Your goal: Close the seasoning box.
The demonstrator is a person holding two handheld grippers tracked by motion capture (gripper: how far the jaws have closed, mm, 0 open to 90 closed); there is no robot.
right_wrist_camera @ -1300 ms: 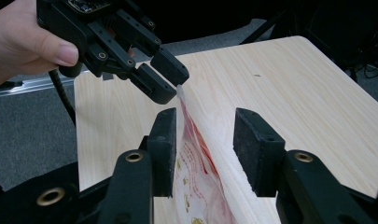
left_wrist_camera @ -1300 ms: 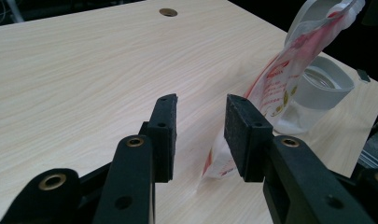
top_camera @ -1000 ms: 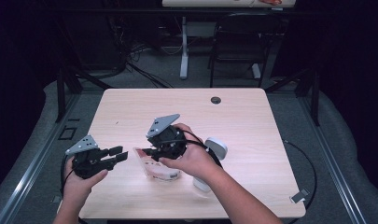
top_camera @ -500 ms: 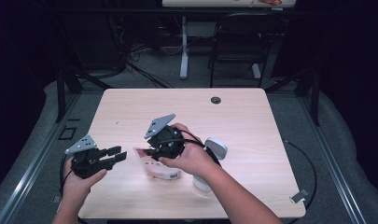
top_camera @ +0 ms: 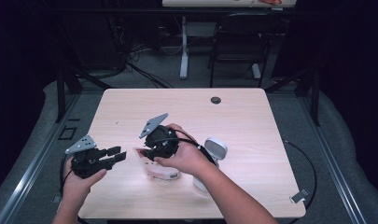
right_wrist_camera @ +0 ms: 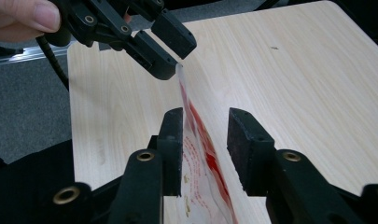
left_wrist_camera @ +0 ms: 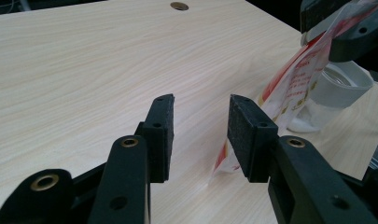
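Observation:
A clear plastic pouch with red print (top_camera: pixel 159 171) lies on the wooden table (top_camera: pixel 252 121), one end lifted. My right gripper (top_camera: pixel 150 154) reaches down over that end. In the right gripper view the pouch (right_wrist_camera: pixel 201 140) stands edge-on between the jaws of the right gripper (right_wrist_camera: pixel 205 135), which have just been closing; it lies against one pad, with a gap to the other. My left gripper (top_camera: pixel 117 154) hovers open just left of the pouch, with nothing between its jaws (left_wrist_camera: pixel 200 121). The pouch (left_wrist_camera: pixel 294 79) rises to its right, and the left gripper (right_wrist_camera: pixel 170 44) sits by the pouch's far corner.
A white rounded container (top_camera: pixel 215 148) stands right of my right hand, with another white piece (top_camera: pixel 199 183) nearer under the forearm. A dark grommet (top_camera: pixel 216 100) sits near the table's far edge. A chair (top_camera: pixel 238 46) stands beyond the table, and a cable (top_camera: pixel 308 172) runs on the floor.
The right gripper has tipped slightly lower and leftward over the pouch. The left hand has stayed where it was.

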